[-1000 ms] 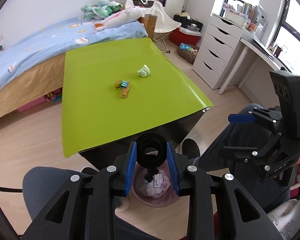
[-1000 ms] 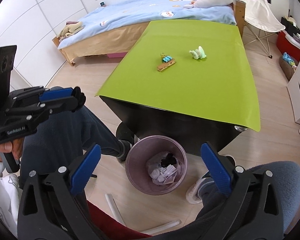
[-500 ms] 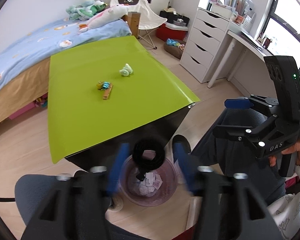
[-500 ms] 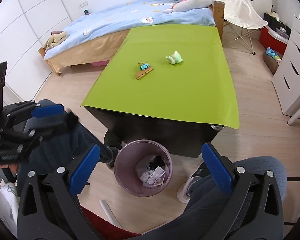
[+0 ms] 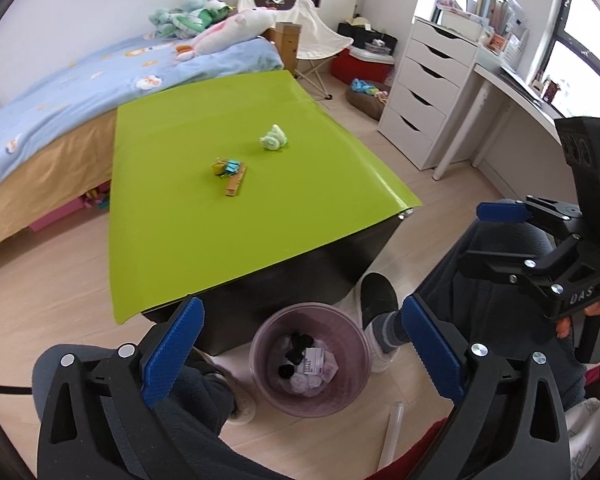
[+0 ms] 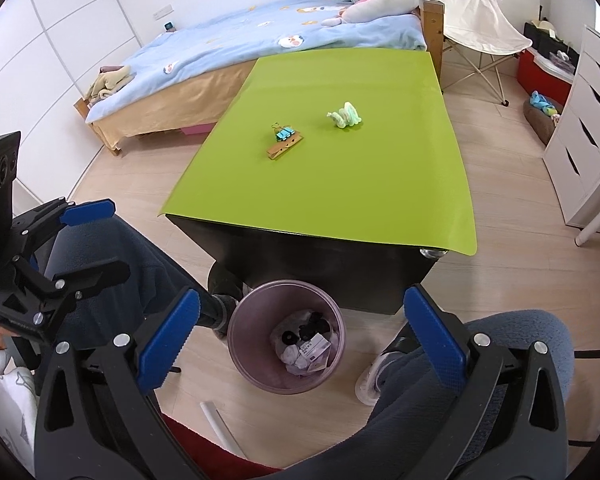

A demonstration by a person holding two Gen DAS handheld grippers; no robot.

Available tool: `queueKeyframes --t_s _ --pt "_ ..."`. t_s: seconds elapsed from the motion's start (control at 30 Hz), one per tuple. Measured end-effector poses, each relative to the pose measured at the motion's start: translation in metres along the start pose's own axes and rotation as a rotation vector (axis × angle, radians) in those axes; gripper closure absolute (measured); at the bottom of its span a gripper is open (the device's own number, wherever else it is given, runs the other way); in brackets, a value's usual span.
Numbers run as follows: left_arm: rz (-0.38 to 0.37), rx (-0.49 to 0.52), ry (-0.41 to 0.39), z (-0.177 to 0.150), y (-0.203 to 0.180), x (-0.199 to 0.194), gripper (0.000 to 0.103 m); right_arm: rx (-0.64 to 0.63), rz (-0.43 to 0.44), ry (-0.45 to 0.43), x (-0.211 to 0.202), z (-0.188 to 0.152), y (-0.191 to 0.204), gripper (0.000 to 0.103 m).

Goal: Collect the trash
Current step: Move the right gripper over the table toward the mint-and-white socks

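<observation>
Left gripper (image 5: 300,350) hangs over the round purple plastic waste bin (image 5: 354,396) on the floor below the near edge of the green-topped worktop (image 5: 172,240); its jaws have just been opening and now stand wide apart with nothing between them. A black coiled item lies in the bin among crumpled white paper. Right gripper (image 6: 296,338) is also spread wide and empty, likewise above the bin. Trash left on the worktop, about mid-surface: a brown wooden clothespin (image 6: 285,146) with a small blue-and-yellow clip bundle (image 6: 283,133) touching its far end, and a pale green crumpled wad (image 6: 345,116) just beyond, toward the far right corner. The clothespin's long axis runs diagonally, near-left to far-right. Both pieces lie ahead of and above the grippers; neither hand is clearly nearer, though the wad sits on the right gripper's side.
</observation>
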State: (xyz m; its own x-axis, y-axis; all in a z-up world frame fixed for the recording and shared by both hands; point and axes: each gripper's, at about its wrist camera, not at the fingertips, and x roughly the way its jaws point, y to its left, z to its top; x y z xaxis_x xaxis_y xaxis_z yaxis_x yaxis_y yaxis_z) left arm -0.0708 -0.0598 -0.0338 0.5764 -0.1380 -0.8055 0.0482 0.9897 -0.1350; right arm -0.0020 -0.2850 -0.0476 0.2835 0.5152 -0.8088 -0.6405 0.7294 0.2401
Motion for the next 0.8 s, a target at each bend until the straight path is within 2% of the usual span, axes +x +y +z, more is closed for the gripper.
queueKeyframes --t_s 0.47,0.8 --pt "0.031 -0.061 0.021 0.007 0.02 0.006 0.008 0.001 -0.009 0.006 0.005 0.011 0.003 0.003" --pt "0.055 -0.087 -0.006 0.027 0.037 0.013 0.008 0.01 -0.013 0.007 0.019 0.045 -0.004 0.003"
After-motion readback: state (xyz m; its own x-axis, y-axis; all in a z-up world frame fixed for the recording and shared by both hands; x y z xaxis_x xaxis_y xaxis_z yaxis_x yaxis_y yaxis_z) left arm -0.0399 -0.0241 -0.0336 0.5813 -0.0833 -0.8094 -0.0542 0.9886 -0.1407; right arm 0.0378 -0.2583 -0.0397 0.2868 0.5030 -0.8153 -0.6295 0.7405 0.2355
